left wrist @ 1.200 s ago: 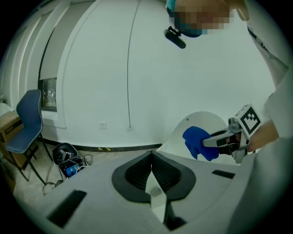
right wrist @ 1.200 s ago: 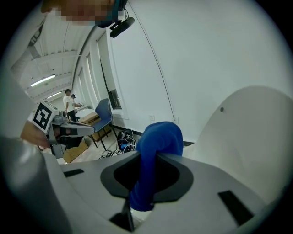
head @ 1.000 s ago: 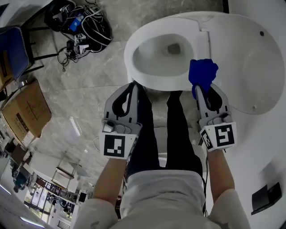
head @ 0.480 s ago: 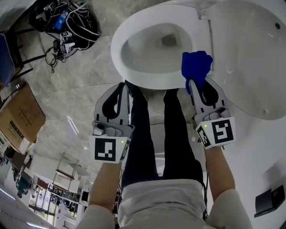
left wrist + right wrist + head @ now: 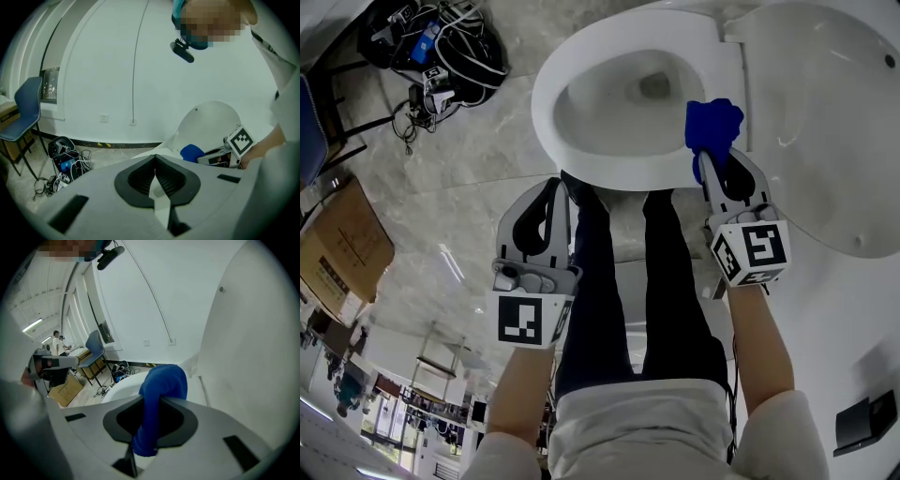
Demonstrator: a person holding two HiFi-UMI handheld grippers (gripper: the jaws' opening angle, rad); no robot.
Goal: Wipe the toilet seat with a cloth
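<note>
Soft, light and floppy, the blue cloth (image 5: 712,127) bulges just beyond the fingers of the right gripper (image 5: 707,159), which pinch its fold against the toilet seat (image 5: 619,175), I'd judge, while the left gripper (image 5: 564,185) fingers are clenched on nothing.
</note>
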